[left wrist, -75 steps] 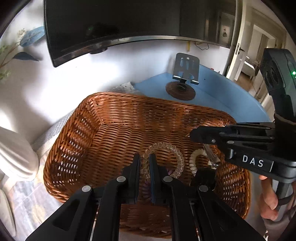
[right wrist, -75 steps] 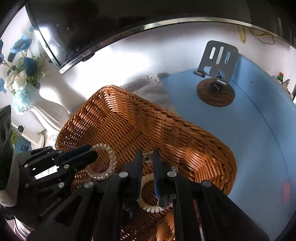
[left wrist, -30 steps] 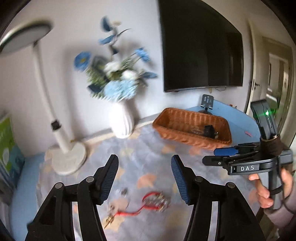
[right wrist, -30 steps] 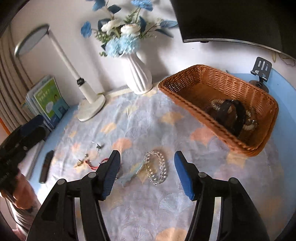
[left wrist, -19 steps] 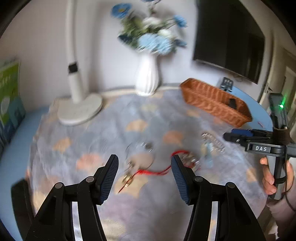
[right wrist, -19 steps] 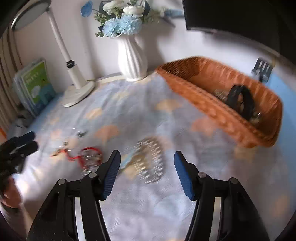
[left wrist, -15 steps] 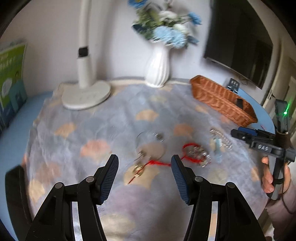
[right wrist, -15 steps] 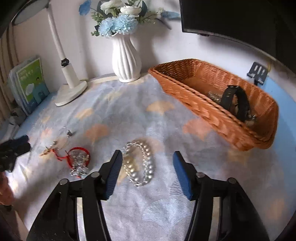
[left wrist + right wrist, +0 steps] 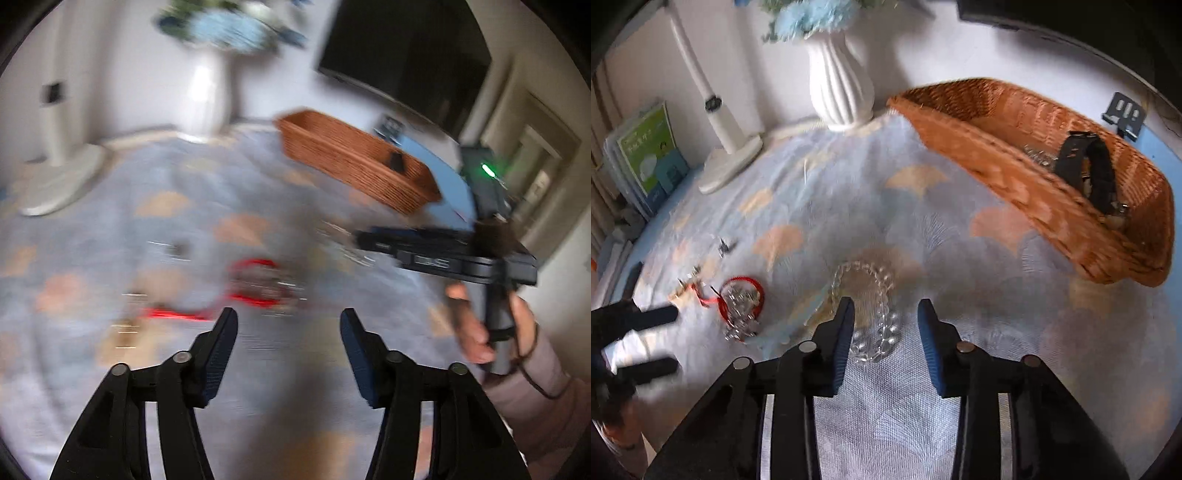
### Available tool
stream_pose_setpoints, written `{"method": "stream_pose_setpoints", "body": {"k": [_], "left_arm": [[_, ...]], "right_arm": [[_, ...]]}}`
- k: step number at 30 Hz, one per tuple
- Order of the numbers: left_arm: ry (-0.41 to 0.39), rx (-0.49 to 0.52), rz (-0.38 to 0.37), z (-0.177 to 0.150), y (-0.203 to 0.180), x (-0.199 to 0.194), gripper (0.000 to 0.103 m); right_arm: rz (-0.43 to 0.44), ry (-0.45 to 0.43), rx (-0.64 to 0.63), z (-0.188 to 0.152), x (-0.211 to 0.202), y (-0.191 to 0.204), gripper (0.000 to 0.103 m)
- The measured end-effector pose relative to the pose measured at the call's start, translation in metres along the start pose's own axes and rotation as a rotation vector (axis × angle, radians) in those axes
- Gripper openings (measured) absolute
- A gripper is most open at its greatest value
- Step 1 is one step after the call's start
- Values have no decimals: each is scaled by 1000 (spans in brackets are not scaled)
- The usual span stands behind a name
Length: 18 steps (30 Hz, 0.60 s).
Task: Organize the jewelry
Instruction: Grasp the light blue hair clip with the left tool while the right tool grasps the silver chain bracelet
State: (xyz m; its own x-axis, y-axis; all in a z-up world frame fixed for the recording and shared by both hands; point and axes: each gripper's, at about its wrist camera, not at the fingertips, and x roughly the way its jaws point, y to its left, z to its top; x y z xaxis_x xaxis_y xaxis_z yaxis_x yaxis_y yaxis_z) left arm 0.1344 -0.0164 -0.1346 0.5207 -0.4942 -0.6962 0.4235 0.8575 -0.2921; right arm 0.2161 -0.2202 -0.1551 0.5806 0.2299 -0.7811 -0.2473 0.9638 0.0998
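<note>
Hovering low over the patterned cloth on the table [image 9: 1015,369], the right gripper [image 9: 886,325] has its fingers apart and empty, with the clear bead bracelet [image 9: 866,306] lying just ahead, partly between them. The left gripper [image 9: 288,339], its fingers likewise spread and holding nothing, points at the red cord bracelet [image 9: 740,299] with its cluster of charms, which lies just left of the bead bracelet; the left wrist view is too blurred to show finer detail there. A few small metal pieces [image 9: 726,245], possibly earrings, lie beyond the red cord. Farther back and to the right of the bead bracelet stands the wicker basket [image 9: 1015,166], already holding a black strap [image 9: 1086,166] and some pale pieces.

The step in hand looks like a pick-up of the bead bracelet. It would go best with the fingers straddling one side of the loop and closing on a single strand of beads, since round beads may roll and the cloth may bunch.

Behind the basket's left end are a white vase [image 9: 838,85], a lamp base [image 9: 729,166] and a green-covered book [image 9: 646,147] whose lettering is too small to read. The label on the right gripper's body is blurred.
</note>
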Motion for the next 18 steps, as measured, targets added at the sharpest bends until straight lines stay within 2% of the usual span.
{"method": "stream_pose_setpoints", "body": {"k": [2, 3, 4, 6, 9, 12, 15, 18], "left_arm": [[70, 12, -15, 1, -14, 23, 45], [96, 17, -5, 0, -18, 35, 45], [96, 21, 4, 1, -20, 41, 44], [93, 15, -18, 6, -23, 41, 44], [110, -1, -4, 14, -21, 47, 44], [113, 14, 11, 20, -26, 52, 44], [125, 52, 53, 22, -33, 59, 44], [129, 97, 45, 23, -44, 60, 44]], "right_arm": [[-27, 11, -46, 2, 3, 7, 35], [-39, 15, -66, 2, 4, 9, 29], [-65, 17, -91, 3, 6, 11, 21], [-99, 17, -114, 2, 6, 11, 14], [-76, 21, -69, 1, 1, -5, 8], [-35, 25, -28, -4, -8, -18, 8], [-95, 15, -33, -13, -16, -26, 8], [-33, 6, -18, -19, -21, -35, 9]]}}
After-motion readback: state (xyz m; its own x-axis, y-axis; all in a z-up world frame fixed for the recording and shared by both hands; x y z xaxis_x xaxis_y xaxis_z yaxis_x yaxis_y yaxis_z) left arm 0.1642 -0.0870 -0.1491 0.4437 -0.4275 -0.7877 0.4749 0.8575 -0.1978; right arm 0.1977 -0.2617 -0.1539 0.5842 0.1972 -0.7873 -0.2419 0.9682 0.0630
